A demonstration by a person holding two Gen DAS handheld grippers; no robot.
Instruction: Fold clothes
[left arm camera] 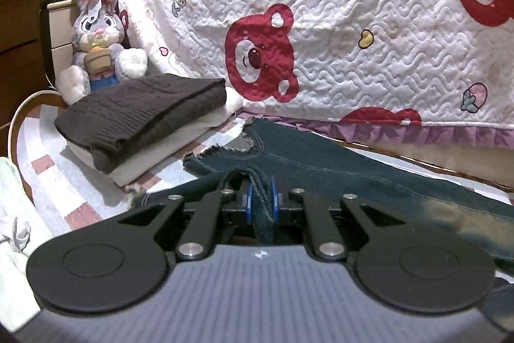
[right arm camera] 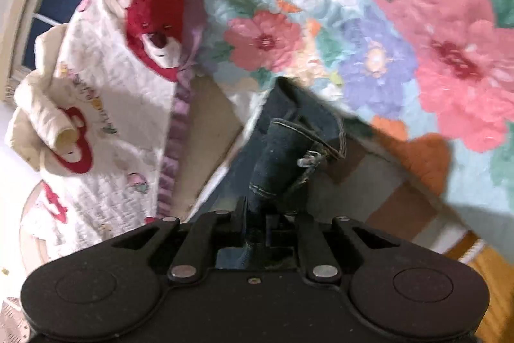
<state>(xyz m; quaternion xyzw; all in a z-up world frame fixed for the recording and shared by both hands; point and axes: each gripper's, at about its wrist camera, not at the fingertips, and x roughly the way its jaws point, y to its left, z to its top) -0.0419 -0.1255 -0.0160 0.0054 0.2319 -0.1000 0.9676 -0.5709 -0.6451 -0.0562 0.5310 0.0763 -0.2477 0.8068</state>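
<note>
Left wrist view: left gripper (left arm camera: 261, 198) clenched on a bunched fold of dark blue jeans (left arm camera: 337, 169), jaws pressing the denim between blue pads (left arm camera: 247, 204). Rest of the jeans spread out ahead and to the right on the checked bed sheet (left arm camera: 48, 169), frayed hem pointing toward a folded stack: a brown knit sweater (left arm camera: 141, 114) lying on top of a white folded garment (left arm camera: 154, 156). Behind the stack, a grey plush rabbit (left arm camera: 96, 37) sitting upright against a white quilt (left arm camera: 353, 31) printed with red bears, purple frill along its lower edge. Pale green cloth (left arm camera: 13, 198) at the far left edge.

Right wrist view, blurred: right gripper (right arm camera: 257, 214) clamped on another part of the jeans (right arm camera: 289, 143), denim rising in a thick roll from between the jaws. Bear quilt (right arm camera: 112, 105) on the left, floral quilt (right arm camera: 385, 37) across the top and right, window (right arm camera: 54, 8) at upper left.
</note>
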